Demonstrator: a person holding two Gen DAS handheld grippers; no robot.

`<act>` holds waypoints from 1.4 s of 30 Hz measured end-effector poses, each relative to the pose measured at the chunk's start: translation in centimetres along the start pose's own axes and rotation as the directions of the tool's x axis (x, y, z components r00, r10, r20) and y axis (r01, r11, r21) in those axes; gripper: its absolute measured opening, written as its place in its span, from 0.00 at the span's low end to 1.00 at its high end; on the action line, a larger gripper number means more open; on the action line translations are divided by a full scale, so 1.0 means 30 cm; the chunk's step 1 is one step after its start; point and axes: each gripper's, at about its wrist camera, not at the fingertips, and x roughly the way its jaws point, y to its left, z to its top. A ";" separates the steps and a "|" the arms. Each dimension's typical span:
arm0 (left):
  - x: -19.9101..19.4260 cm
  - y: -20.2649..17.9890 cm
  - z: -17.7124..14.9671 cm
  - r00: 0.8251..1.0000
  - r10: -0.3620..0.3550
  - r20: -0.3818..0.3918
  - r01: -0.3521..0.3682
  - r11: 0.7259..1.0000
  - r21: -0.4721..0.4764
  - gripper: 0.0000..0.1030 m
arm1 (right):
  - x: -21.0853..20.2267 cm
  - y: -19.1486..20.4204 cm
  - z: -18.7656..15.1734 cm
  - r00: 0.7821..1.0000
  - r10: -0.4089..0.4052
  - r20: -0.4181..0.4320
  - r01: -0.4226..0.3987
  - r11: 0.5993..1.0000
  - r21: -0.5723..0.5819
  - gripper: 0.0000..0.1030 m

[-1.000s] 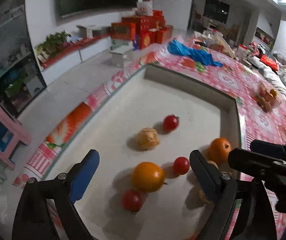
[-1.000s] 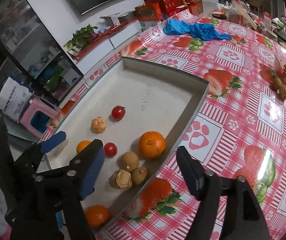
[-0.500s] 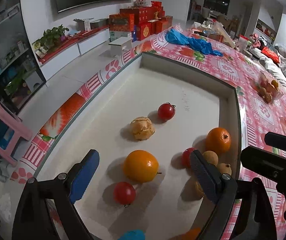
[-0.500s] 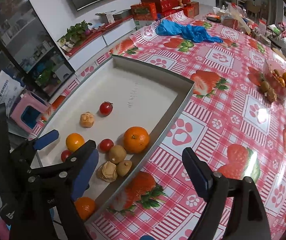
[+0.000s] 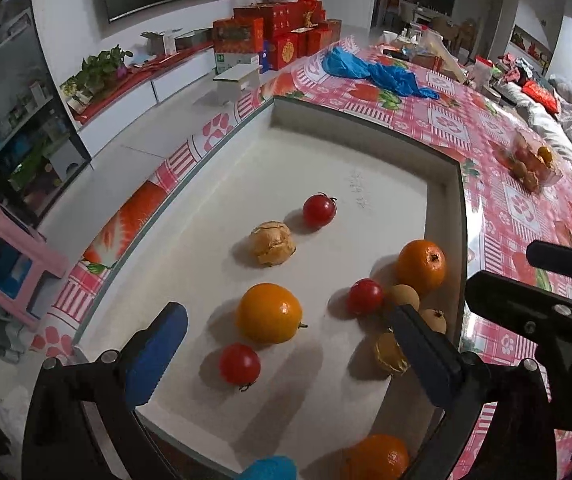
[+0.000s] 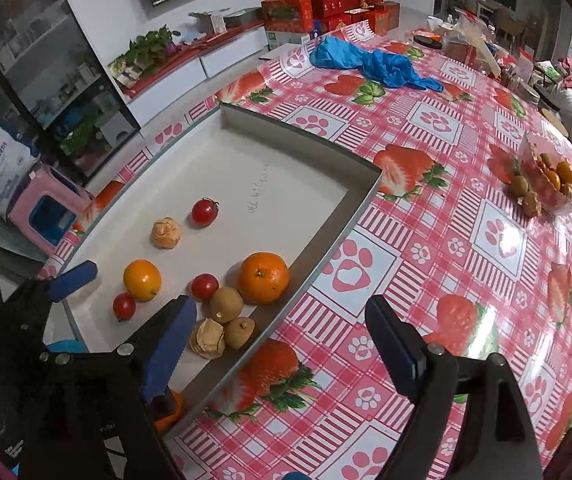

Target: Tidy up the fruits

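A shallow white tray [image 5: 366, 128] on the table holds loose fruit. In the left wrist view I see an orange [image 5: 269, 312], a second orange [image 5: 422, 266] by the right wall, and a third [image 5: 378, 458] at the near edge. There are also three tomatoes [image 5: 319, 210], a cracked brown fruit [image 5: 273, 243] and small longans [image 5: 404, 298]. My left gripper [image 5: 288, 312] hovers above the near oranges, its jaws opening, gripping nothing. My right gripper [image 6: 279, 306] stands open over the tray's right wall [image 6: 326, 240], holding nothing.
A clear container of fruit [image 6: 546, 178] stands on the strawberry tablecloth [image 6: 446, 240] to the right. A crumpled blue cloth [image 6: 370, 64] lies beyond the tray. A pink stool [image 5: 5, 256] and red gift boxes [image 5: 277, 32] are on the floor to the left.
Both views have tilted slightly, bringing the tray's near end and the nearest orange into sight. Both pairs of jaws stand wider than before. The fruit has not moved.
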 end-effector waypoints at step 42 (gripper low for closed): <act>-0.091 0.014 0.014 0.992 0.093 -0.084 -0.091 0.995 0.029 1.00 | -0.043 0.130 0.043 0.995 -0.098 -0.027 0.090 0.972 -0.219 0.86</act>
